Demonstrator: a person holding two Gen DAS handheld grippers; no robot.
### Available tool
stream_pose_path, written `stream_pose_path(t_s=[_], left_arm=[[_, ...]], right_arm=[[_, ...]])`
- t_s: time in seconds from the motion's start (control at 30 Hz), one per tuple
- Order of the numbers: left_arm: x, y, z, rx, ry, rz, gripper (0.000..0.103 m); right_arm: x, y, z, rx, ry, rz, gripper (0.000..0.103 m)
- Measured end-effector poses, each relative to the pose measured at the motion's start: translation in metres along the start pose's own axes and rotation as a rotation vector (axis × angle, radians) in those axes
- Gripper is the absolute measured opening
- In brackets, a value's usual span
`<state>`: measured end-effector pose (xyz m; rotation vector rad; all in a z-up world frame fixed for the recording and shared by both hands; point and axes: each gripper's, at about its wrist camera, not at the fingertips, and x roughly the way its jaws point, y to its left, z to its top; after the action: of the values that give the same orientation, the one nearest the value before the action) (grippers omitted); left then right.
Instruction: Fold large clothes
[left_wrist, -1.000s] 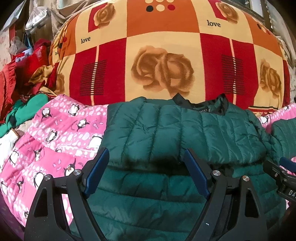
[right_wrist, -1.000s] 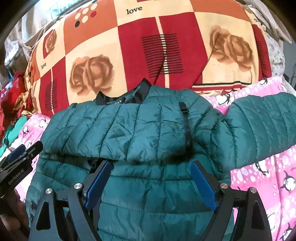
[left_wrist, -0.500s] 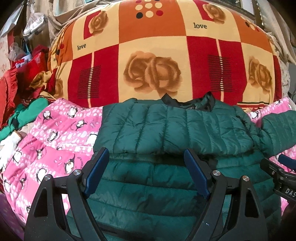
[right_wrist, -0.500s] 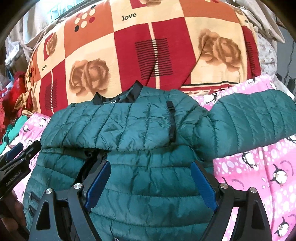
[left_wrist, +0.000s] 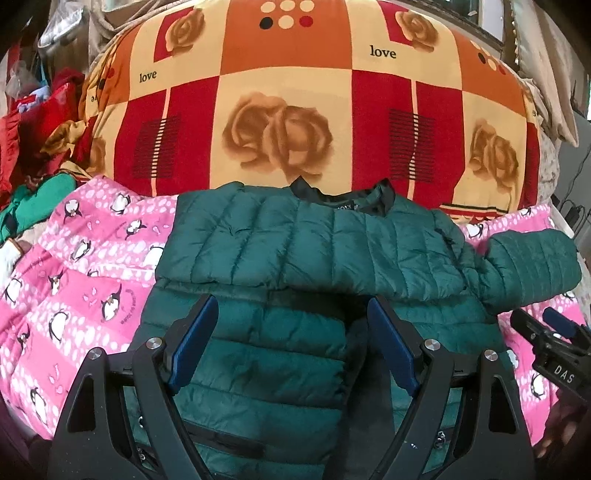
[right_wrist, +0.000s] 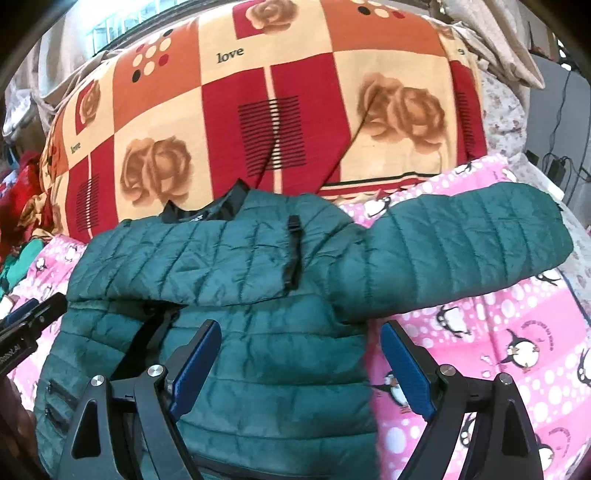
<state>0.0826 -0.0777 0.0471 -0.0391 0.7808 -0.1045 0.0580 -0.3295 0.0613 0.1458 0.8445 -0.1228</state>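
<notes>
**Green puffer jacket lying half folded, both grippers held open above it**

A dark green quilted jacket (left_wrist: 295, 254) lies front up on a pink penguin-print blanket (left_wrist: 74, 295). One sleeve (right_wrist: 177, 266) is folded across the chest, forming a horizontal band just below the black collar (right_wrist: 221, 206). The other sleeve (right_wrist: 461, 240) stretches straight out sideways from the jacket, resting on the pink blanket. A black strap with a buckle (right_wrist: 293, 254) runs down the folded band near its middle.

The left gripper (left_wrist: 291, 347) hovers over the lower body of the jacket, below the folded sleeve. Its blue-padded jaws stand wide apart and hold nothing. The right gripper (right_wrist: 299, 363) hovers over the jacket's hem edge on the side of the outstretched sleeve: one jaw sits above green fabric, the other above the pink blanket. Its jaws are also spread wide and hold nothing. Whether either gripper touches the fabric cannot be told.

Beyond the jacket's collar rises a large red, orange and cream quilt (left_wrist: 288, 110) printed with roses and the word "love". Off the jacket's folded-sleeve side, past the pink blanket, sits a heap of red and green clothes (left_wrist: 33, 155).
</notes>
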Motion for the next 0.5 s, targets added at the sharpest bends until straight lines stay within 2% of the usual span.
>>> stream_pose_path(t_s=[0.5], left_arm=[[0.015, -0.002, 0.006, -0.002, 0.007, -0.004, 0.083]], right_arm=[[0.015, -0.045, 0.006, 0.020, 0.001, -0.090, 0.086]])
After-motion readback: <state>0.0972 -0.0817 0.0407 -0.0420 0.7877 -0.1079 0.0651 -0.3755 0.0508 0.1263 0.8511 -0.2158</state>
